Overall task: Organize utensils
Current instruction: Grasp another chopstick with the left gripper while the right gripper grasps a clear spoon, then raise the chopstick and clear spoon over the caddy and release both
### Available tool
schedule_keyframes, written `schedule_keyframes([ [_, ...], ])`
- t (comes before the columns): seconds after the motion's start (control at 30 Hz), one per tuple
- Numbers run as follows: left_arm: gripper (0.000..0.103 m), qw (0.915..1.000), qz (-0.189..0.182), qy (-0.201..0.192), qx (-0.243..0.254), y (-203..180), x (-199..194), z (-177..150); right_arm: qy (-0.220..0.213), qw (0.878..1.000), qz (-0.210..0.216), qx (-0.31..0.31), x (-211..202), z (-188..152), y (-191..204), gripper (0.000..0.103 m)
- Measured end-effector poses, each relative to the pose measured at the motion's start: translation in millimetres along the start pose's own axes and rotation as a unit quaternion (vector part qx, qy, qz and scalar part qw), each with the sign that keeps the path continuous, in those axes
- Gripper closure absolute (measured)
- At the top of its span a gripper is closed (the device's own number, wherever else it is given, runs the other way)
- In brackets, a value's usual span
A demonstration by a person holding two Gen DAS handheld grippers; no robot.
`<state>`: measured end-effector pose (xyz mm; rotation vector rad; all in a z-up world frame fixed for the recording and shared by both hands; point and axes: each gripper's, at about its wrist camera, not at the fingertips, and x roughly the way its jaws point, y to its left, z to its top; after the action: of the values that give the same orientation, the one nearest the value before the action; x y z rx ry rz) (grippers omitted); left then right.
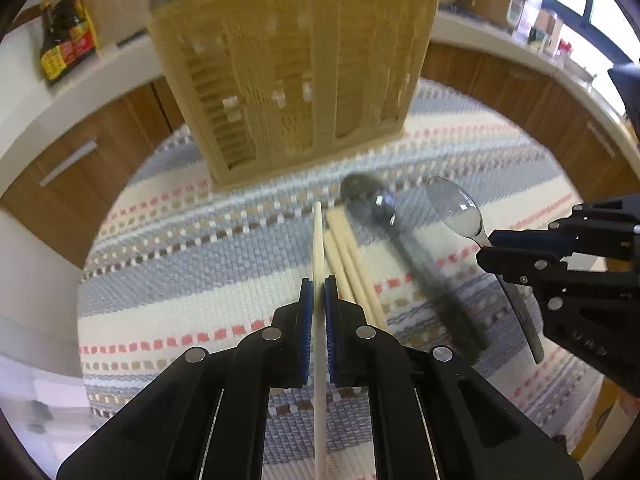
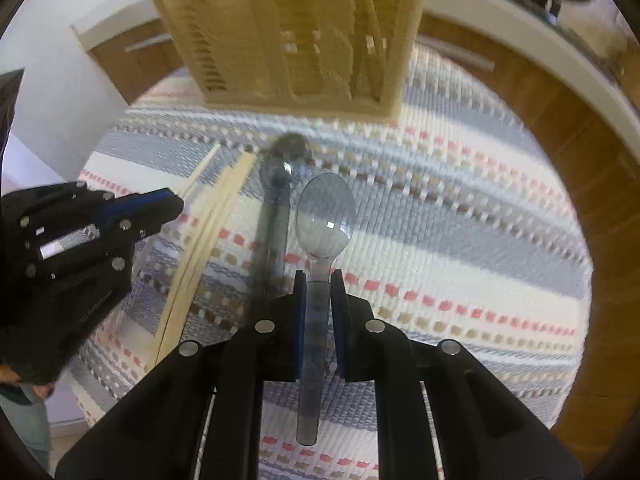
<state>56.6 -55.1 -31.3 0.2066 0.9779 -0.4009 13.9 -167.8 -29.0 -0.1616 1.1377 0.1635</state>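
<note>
Left gripper (image 1: 319, 292) is clamping a chopstick (image 1: 318, 240), right gripper (image 2: 319, 280) a spoon (image 2: 326, 216), both pointing lengthwise at the basket (image 1: 288, 80) ahead.

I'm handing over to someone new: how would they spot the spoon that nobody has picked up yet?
Start at the tan slatted utensil basket standing on the striped woven mat. Just in front of it, on the mat, lies the dark smoky spoon, its bowl toward the basket, between the wooden chopsticks and the clear spoon in the right gripper. It is the darker of the two spoons.
</note>
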Motion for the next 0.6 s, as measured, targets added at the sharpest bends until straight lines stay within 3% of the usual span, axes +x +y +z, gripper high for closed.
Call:
schedule_keyframes([
  [0.33, 0.099, 0.9912, -0.030, -0.127, -0.025, 0.6, -82.3, 23.8, -0.090, 0.996, 0.007, -0.022, -68.3, -1.8, 6.4, 0.093],
  [0.6, 0.099, 0.9804, -0.031, -0.191, -0.034, 5.7, -134.8, 56.6, -0.140, 0.990, 0.002, -0.031, -109.1, 31.3, 6.8, 0.093],
])
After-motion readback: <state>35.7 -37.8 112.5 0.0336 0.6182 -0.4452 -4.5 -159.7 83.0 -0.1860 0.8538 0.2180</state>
